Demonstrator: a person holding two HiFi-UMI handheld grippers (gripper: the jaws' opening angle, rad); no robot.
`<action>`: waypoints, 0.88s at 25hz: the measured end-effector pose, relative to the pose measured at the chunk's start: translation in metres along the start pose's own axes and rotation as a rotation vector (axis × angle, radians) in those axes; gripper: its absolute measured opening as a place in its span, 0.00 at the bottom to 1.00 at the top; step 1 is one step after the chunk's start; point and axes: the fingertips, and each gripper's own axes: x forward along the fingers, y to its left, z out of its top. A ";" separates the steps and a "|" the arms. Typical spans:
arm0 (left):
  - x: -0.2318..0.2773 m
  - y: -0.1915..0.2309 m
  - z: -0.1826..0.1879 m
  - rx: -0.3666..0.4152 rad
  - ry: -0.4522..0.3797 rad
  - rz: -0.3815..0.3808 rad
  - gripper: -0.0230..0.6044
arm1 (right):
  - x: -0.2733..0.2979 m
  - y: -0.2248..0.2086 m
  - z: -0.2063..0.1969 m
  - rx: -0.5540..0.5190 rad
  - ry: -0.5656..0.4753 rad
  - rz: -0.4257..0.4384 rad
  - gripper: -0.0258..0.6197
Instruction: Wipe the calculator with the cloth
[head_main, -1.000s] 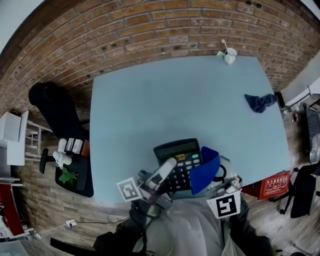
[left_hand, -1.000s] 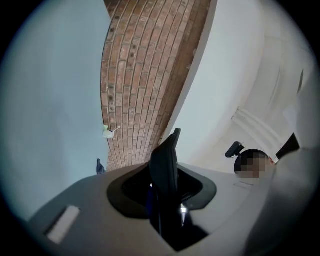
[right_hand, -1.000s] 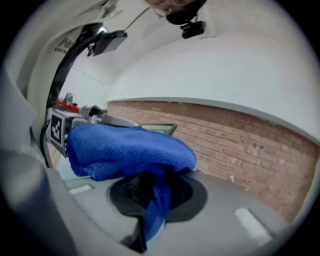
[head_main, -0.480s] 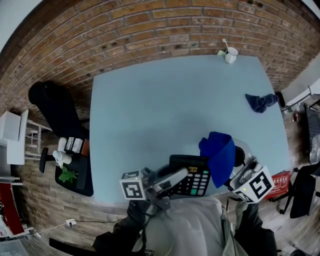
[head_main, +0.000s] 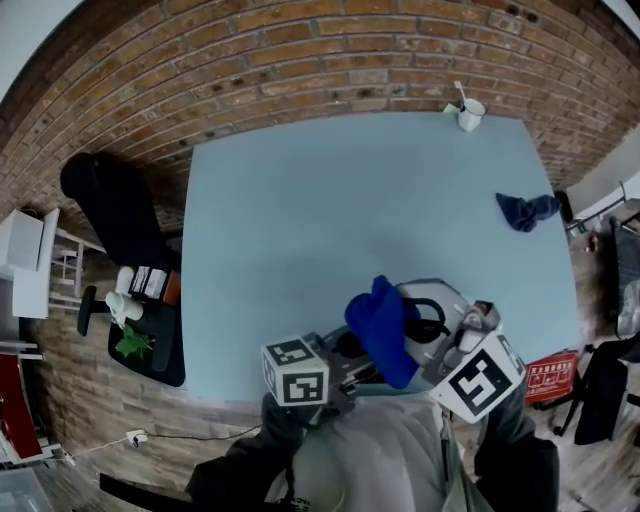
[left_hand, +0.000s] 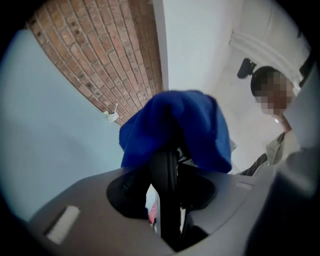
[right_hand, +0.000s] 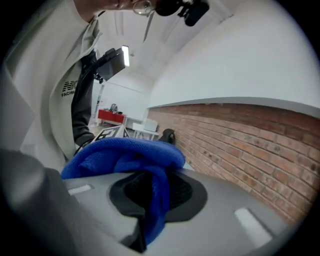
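Observation:
My left gripper (head_main: 345, 362) is at the table's near edge, shut on the black calculator (left_hand: 165, 175). In the left gripper view the calculator stands edge-on between the jaws. A bright blue cloth (head_main: 383, 325) is draped over its far end and hides almost all of it in the head view. My right gripper (head_main: 415, 335) comes in from the right and is shut on that cloth. In the right gripper view the cloth (right_hand: 130, 155) is pinched between the jaws and bunches up above them.
The light blue table (head_main: 330, 200) stands against a brick wall. A white mug (head_main: 468, 113) with a spoon is at its far right corner. A dark blue rag (head_main: 527, 211) lies at the right edge. A black chair (head_main: 110, 215) stands left of the table.
The calculator lay with its keys showing and has rolled edge-on with my left gripper. My right gripper has swung the blue cloth up and leftwards over it, covering the keys.

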 end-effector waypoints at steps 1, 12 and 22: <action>0.003 -0.001 -0.002 0.049 0.020 0.022 0.24 | 0.007 0.008 0.000 -0.050 0.055 0.033 0.11; -0.021 0.023 0.000 0.294 0.080 0.257 0.24 | -0.022 -0.004 -0.038 -0.322 0.382 -0.028 0.11; -0.025 0.019 0.006 0.379 0.072 0.255 0.24 | -0.027 0.006 -0.065 -0.272 0.407 -0.075 0.11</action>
